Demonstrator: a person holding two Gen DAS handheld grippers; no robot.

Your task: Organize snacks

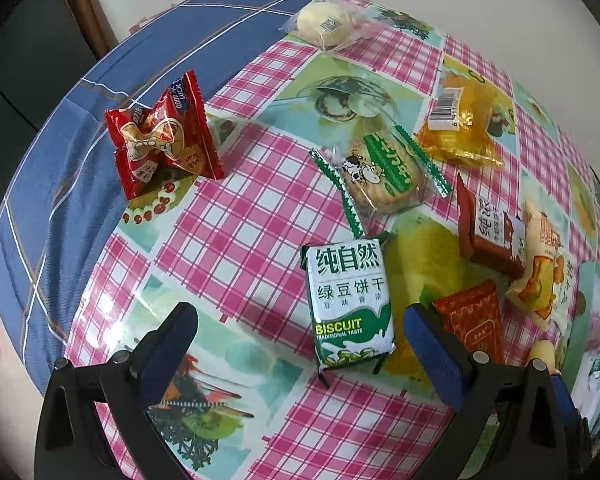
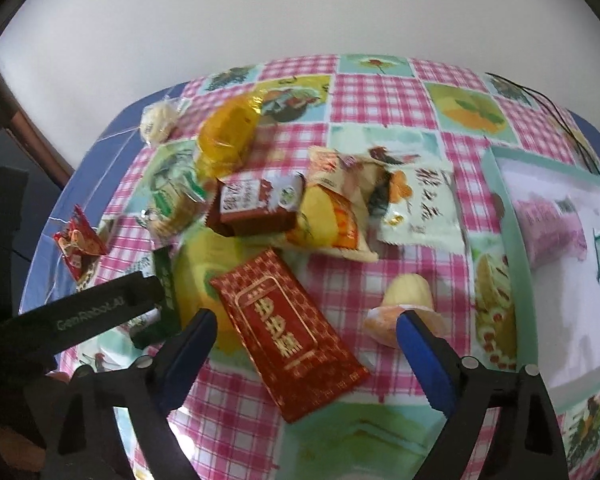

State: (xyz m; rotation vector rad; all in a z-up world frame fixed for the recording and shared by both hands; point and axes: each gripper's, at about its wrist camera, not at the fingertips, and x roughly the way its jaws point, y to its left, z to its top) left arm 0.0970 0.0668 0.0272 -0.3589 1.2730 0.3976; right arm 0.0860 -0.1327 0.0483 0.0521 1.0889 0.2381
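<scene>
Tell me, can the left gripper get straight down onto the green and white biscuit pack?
Probably yes: the left gripper is open, the biscuit pack lies flat between its fingers, nothing on top; the red packet sits just beside the right-hand finger.

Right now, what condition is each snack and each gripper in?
left gripper: open, holding nothing.
right gripper: open, holding nothing.
green biscuit pack: sealed, lying flat between the left gripper's fingers, untouched.
red gold-lettered packet: sealed, flat on the tablecloth, between the right gripper's fingers.
red candy bag: sealed, crumpled, standing apart.
cow biscuit wrapper: sealed, lying flat.
white tray: already holds a pink packet.
</scene>
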